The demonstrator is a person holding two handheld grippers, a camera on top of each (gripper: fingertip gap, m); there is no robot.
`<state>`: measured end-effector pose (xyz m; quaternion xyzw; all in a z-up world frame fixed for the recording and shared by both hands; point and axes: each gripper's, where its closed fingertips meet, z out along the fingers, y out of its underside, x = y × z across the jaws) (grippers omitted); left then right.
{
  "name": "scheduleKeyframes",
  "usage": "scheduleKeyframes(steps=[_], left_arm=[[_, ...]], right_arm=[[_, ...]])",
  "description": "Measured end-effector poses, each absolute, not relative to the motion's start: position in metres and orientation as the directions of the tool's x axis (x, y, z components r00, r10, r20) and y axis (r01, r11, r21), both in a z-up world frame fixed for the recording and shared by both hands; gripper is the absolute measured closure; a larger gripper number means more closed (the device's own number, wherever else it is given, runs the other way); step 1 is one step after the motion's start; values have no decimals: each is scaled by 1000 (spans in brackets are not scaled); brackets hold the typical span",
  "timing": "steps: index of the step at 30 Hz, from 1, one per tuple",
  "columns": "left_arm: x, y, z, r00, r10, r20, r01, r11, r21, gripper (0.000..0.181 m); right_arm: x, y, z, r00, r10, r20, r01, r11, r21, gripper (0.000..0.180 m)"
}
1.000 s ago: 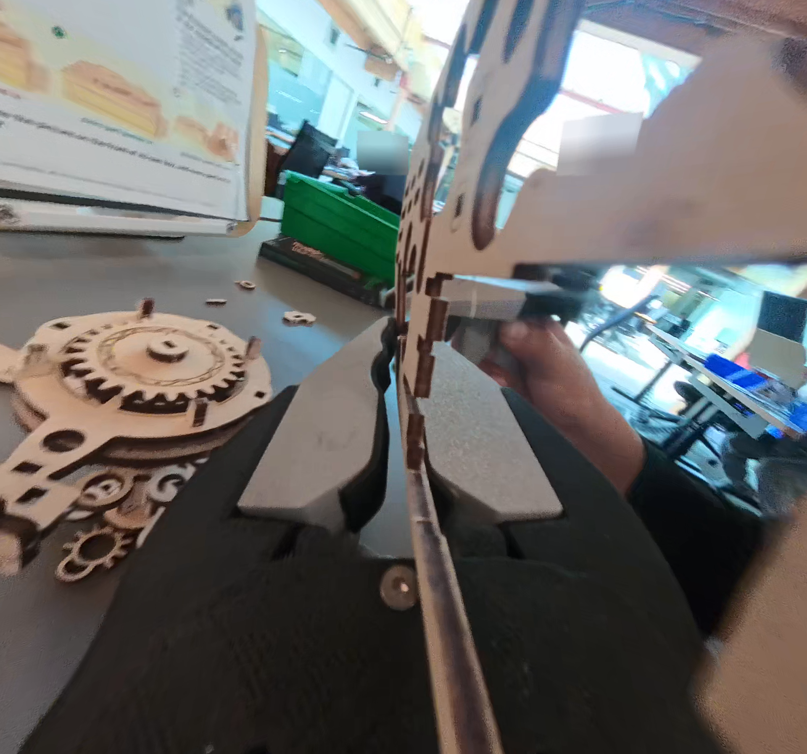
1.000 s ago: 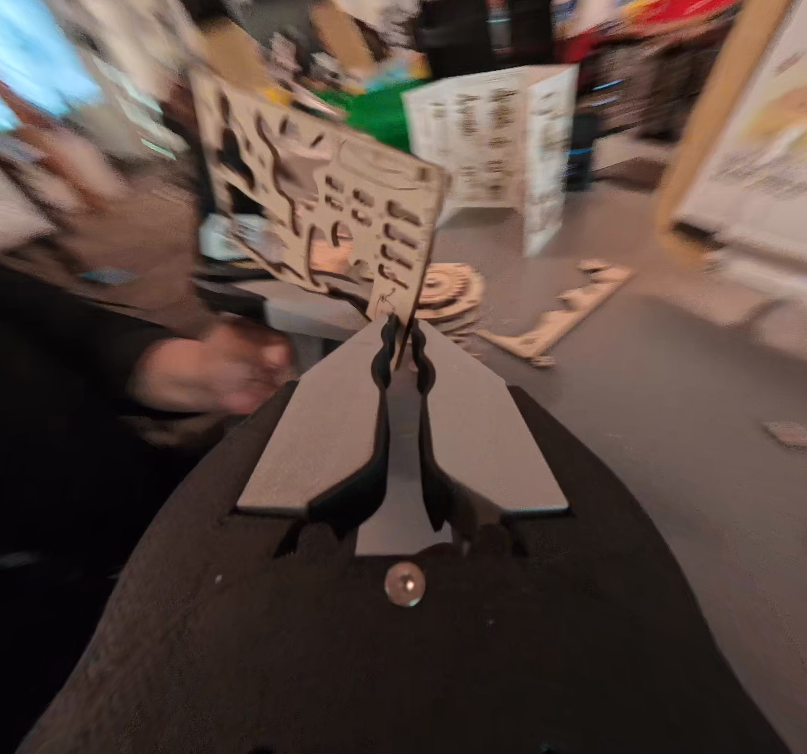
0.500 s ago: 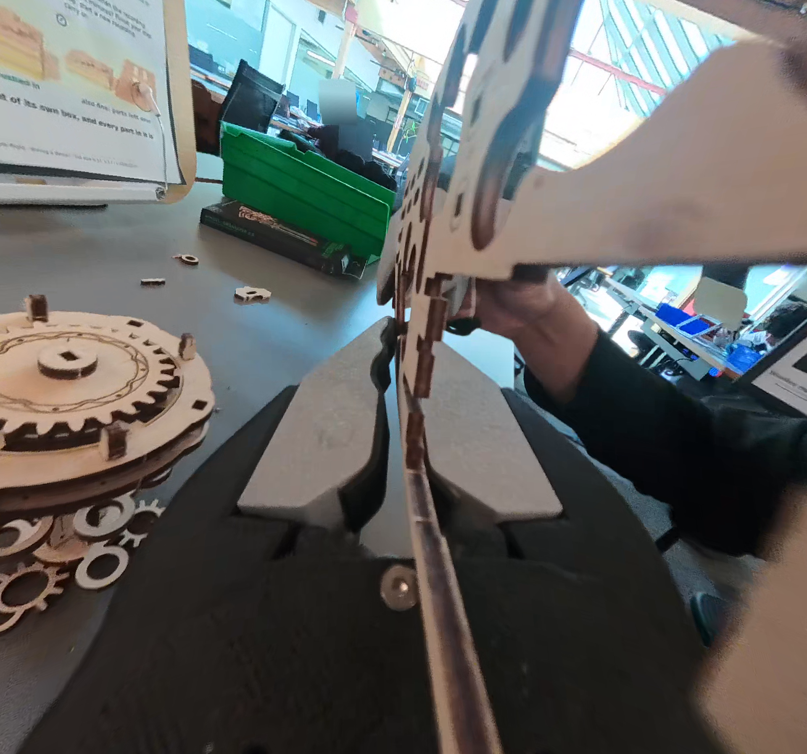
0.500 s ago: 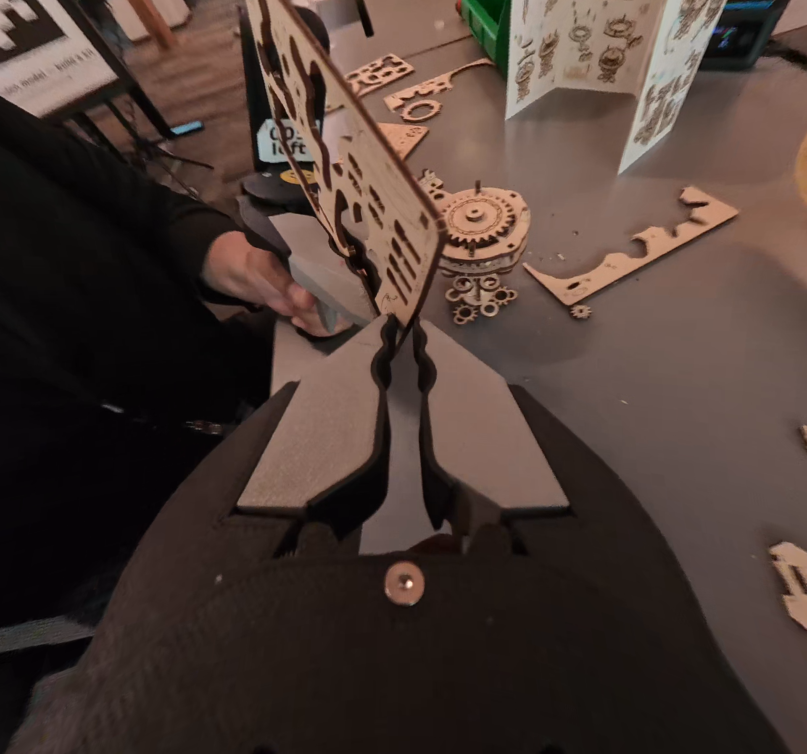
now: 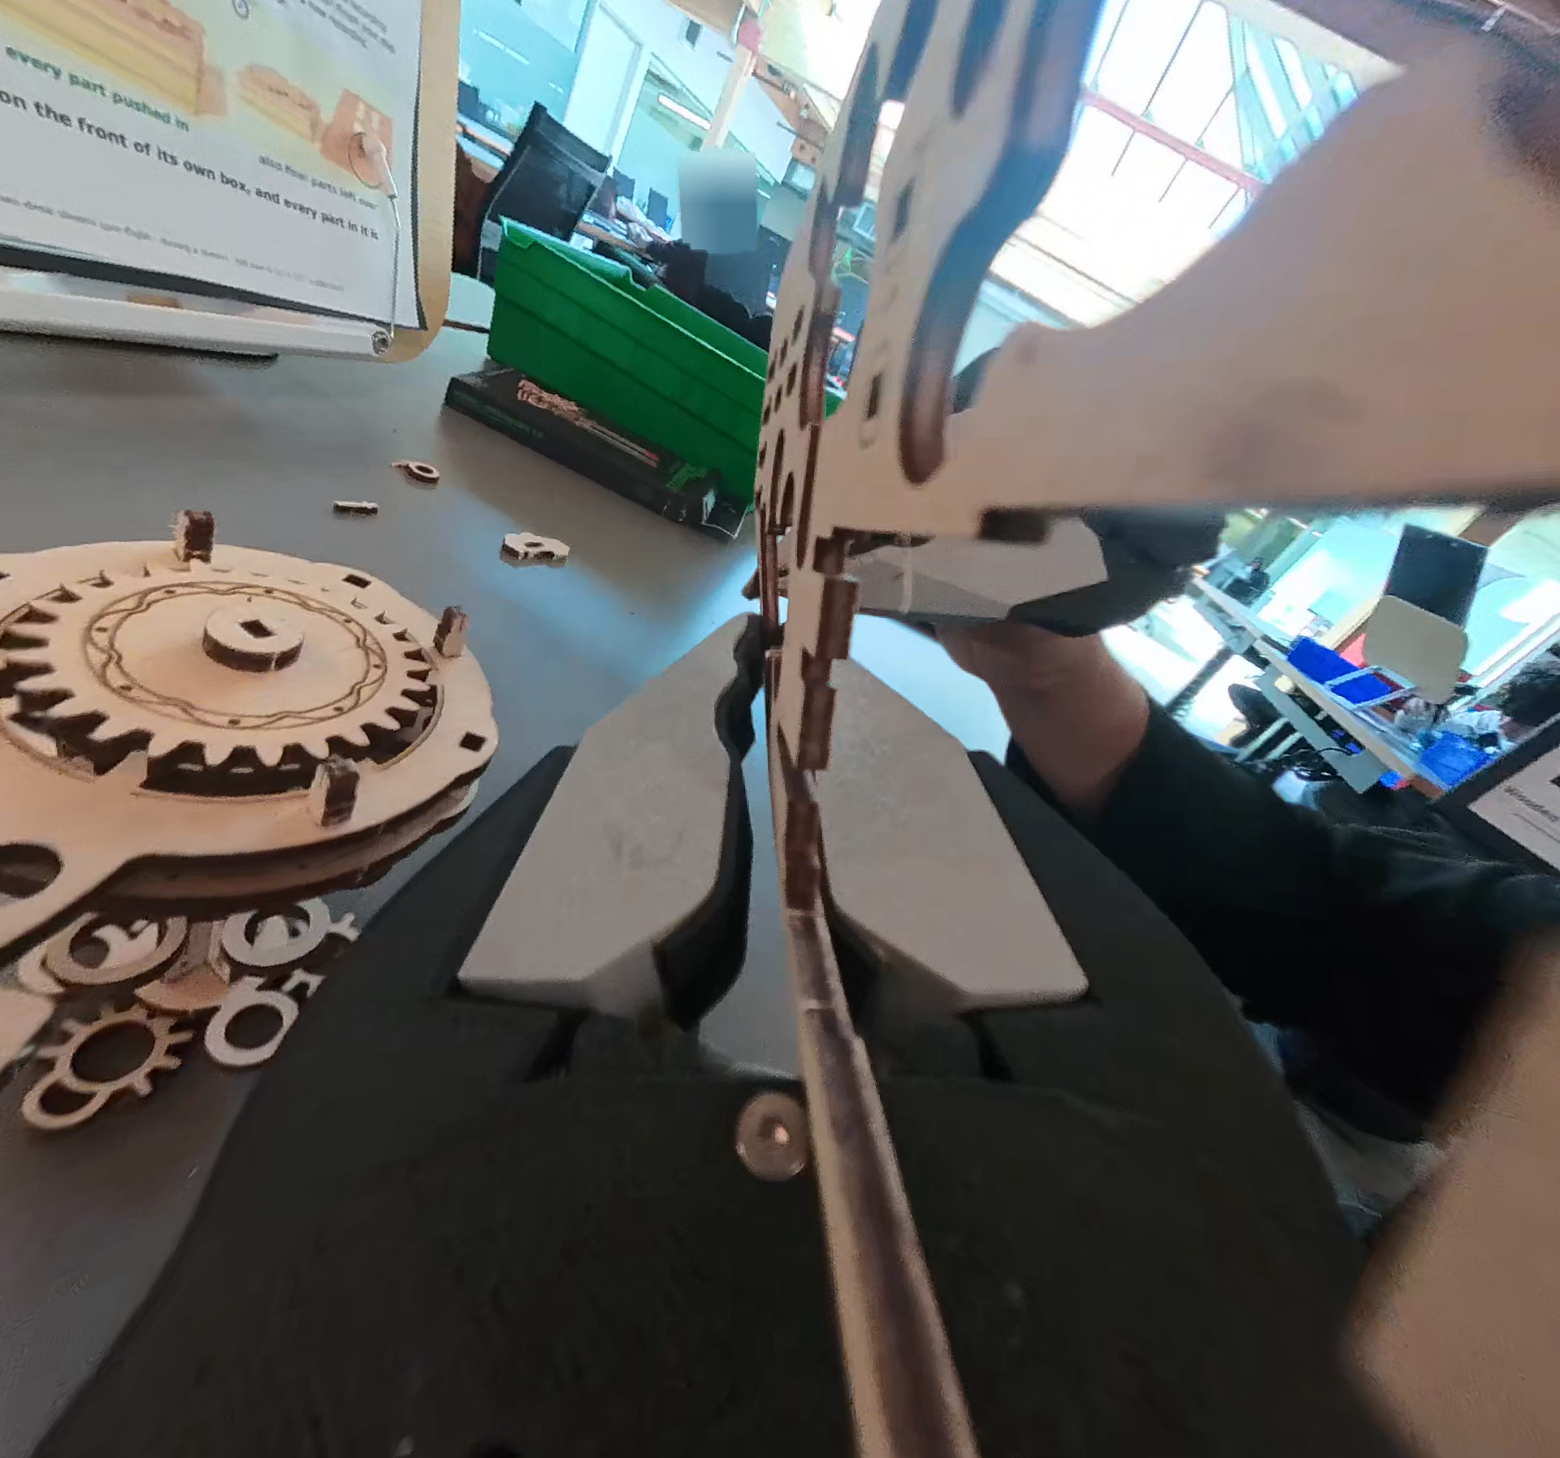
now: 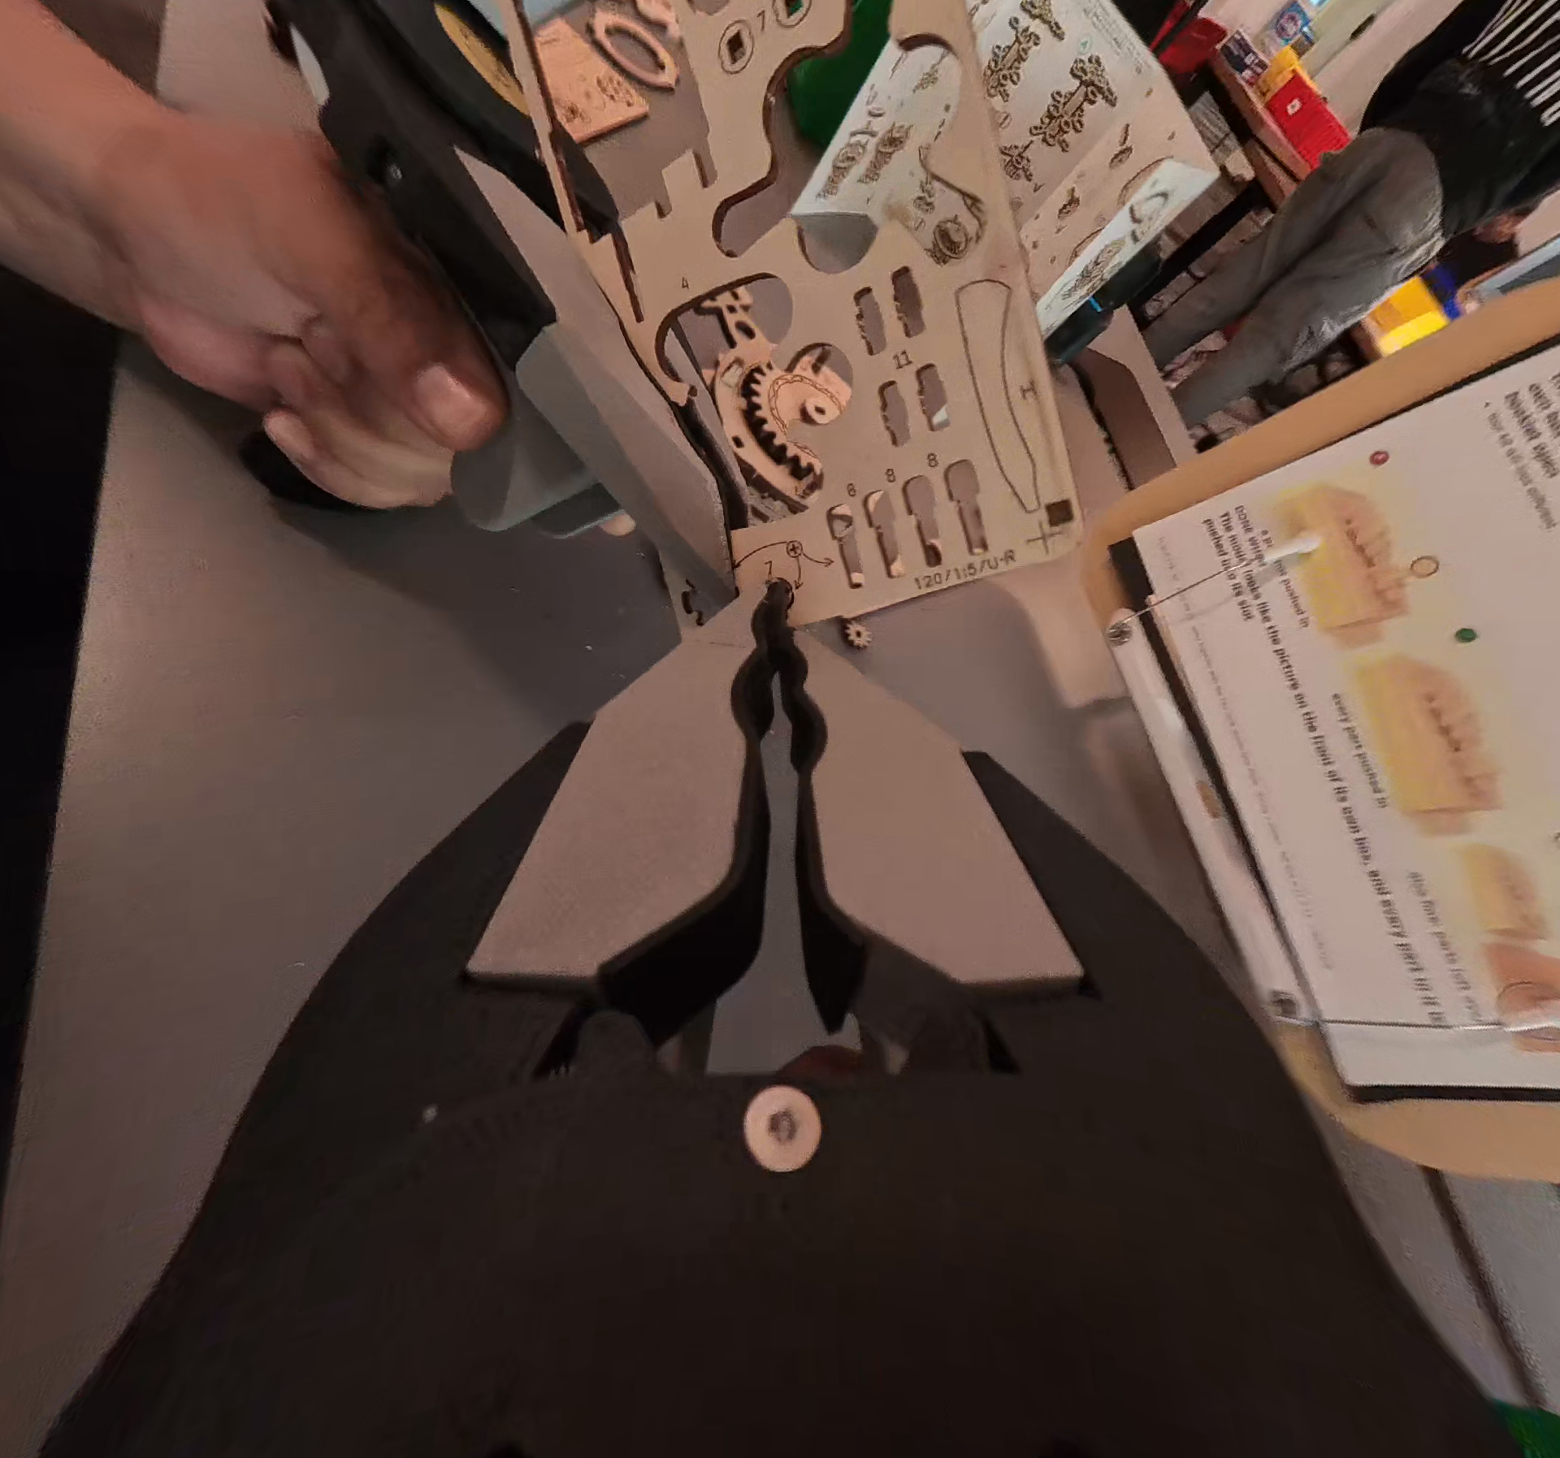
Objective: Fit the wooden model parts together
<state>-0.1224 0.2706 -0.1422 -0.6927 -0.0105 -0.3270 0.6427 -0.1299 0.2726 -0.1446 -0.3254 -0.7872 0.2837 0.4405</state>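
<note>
Right wrist view: pale cut-out-riddled wooden sheet (image 6: 853, 337), upright between tongs (image 6: 778, 607).

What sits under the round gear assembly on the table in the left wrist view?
Several small loose wooden gears and rings lie under the gear assembly, poking out at its near edge on the table. Whatever lies farther beneath is covered by it.

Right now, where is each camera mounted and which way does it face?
Left wrist view: on the left tool, looking along the wooden sheet edge-on; gear assembly at left, right hand beyond.
Right wrist view: on the right tool, facing the sheet's flat side; left hand shows.
Shared: sheet, gear assembly, green bin.
</note>
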Motion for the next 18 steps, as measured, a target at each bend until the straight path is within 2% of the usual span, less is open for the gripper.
scheduleKeyframes(steps=[2, 4, 5, 6, 9, 11, 15, 16, 18], left_arm=[[-119, 269, -140, 759, -445, 475, 444, -180, -878, 181], [-111, 267, -137, 727, -499, 472, 441, -188, -878, 181], [-108, 266, -137, 695, -528, 488, 454, -205, -867, 181], [-108, 267, -138, 677, -531, 510, 468, -224, -855, 181], [-111, 267, -138, 648, -534, 543, 499, -242, -832, 180], [-108, 267, -139, 657, -537, 529, 480, -243, -843, 180], [-109, 267, -140, 655, -530, 538, 485, -251, -838, 181], [-109, 267, -139, 649, -535, 541, 492, -248, -835, 180], [-108, 266, -138, 652, -539, 534, 487, -242, -839, 180]], right_arm=[[-126, 270, -141, -423, 809, 408, 249, 537, -806, 180], [-117, 266, -137, -500, 858, 118, 312, 305, -900, 178], [-114, 269, -135, -516, 857, -16, 351, 195, -916, 170], [-115, 278, -132, -486, 871, -71, 354, 121, -927, 141], [-115, 288, -124, -463, 886, 41, 245, 172, -954, 147], [-116, 281, -127, -484, 872, 72, 244, 214, -946, 141], [-120, 266, -138, -528, 848, 46, 295, 234, -927, 158], [-120, 266, -136, -528, 849, 30, 294, 216, -931, 169], [-118, 267, -132, -524, 852, 12, 292, 193, -937, 171]])
